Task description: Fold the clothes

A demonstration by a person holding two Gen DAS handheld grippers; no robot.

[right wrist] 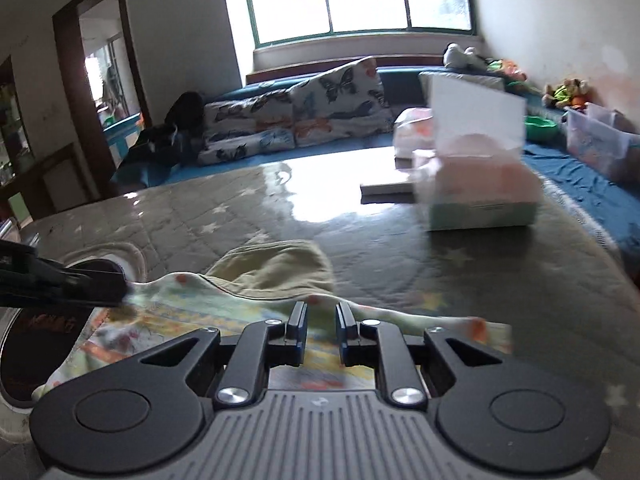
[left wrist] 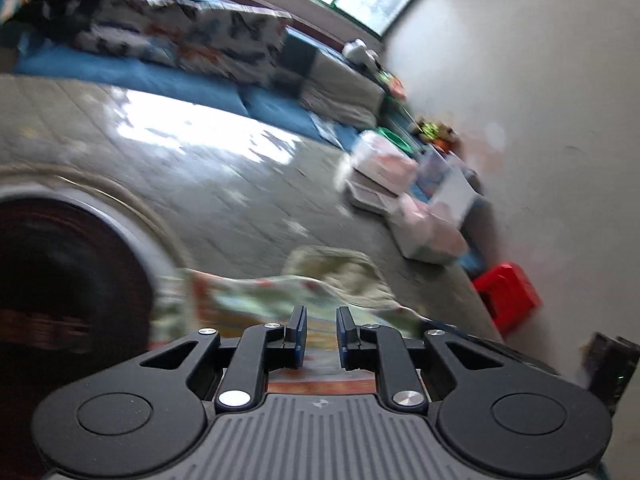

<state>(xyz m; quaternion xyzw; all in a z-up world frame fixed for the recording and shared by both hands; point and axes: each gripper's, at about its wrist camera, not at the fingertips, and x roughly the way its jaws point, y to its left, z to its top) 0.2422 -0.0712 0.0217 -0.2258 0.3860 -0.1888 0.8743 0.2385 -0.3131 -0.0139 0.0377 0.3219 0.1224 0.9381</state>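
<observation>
A small patterned garment (right wrist: 208, 304), pale green with orange spots and an olive lining (right wrist: 276, 268), lies crumpled on the quilted table cover (right wrist: 460, 272). It also shows in the left wrist view (left wrist: 280, 292), blurred. My right gripper (right wrist: 321, 316) hovers just over its near edge, jaws a little apart with nothing between them. My left gripper (left wrist: 321, 320) is likewise a little open over the cloth. In the right wrist view the left gripper (right wrist: 80, 284) shows at the left, its tip at the garment's left corner.
A round dark opening (left wrist: 60, 280) with a pale rim sits in the table at the left. Plastic boxes (right wrist: 476, 176) stand on the table's far right. A blue sofa with butterfly cushions (right wrist: 304, 108) runs behind. A red stool (left wrist: 508, 296) stands by the wall.
</observation>
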